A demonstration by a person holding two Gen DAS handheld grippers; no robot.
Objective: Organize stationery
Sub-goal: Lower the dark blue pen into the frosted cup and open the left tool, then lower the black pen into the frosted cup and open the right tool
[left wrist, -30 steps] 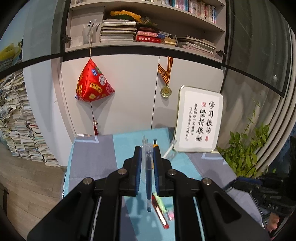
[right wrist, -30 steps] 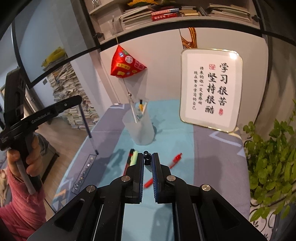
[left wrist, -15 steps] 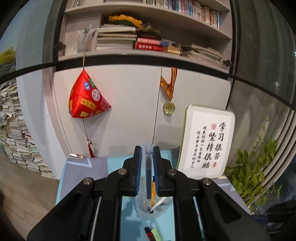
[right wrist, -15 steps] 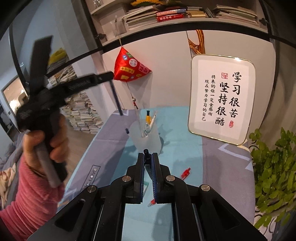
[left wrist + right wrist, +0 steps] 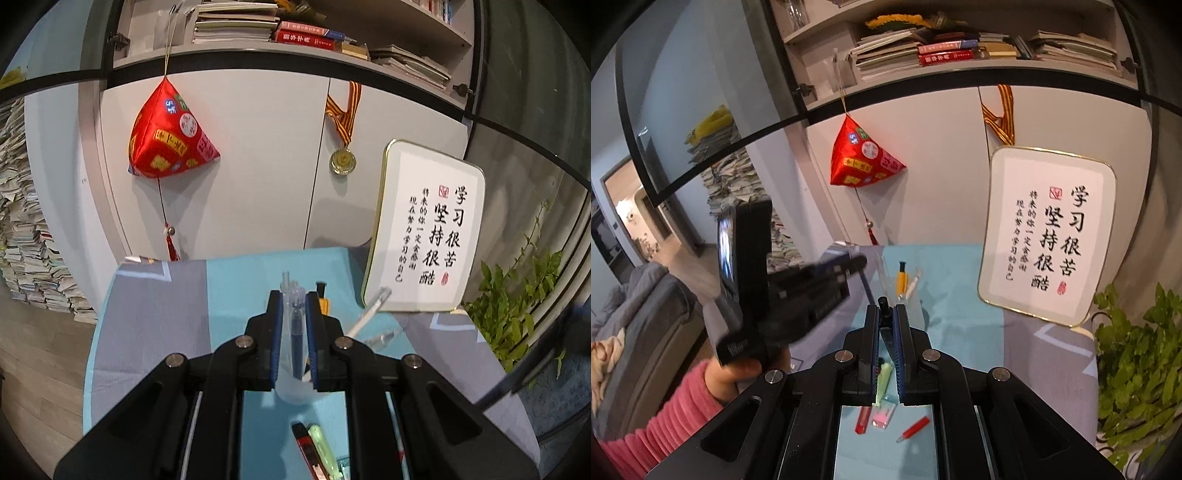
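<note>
My left gripper (image 5: pixel 295 295) is shut on a blue pen (image 5: pixel 296 328) with a clear barrel, held upright. Its lower end dips into the frosted cup (image 5: pixel 295 391) right below. A yellow pen (image 5: pixel 322 295) and a white pen (image 5: pixel 369 314) stand in that cup. In the right wrist view the left gripper (image 5: pixel 860 263) hovers over the cup (image 5: pixel 918 299), held by a hand in a pink sleeve. My right gripper (image 5: pixel 885 314) is shut on a black pen (image 5: pixel 882 304), just in front of the cup. A green highlighter (image 5: pixel 882 380), red pen (image 5: pixel 863 419), pink eraser (image 5: pixel 882 417) and red cap (image 5: pixel 914 428) lie on the cloth.
A framed calligraphy board (image 5: pixel 424 240) leans at the table's back right, with a green plant (image 5: pixel 517 317) beside it. A red pouch (image 5: pixel 170 136) and a medal (image 5: pixel 342 160) hang on the cabinet behind. Paper stacks (image 5: pixel 26 258) rise left of the table.
The left gripper has carried the blue pen over the cup and lowered it, so its lower end is now inside. The right gripper has risen and drawn back a little with the black pen.
</note>
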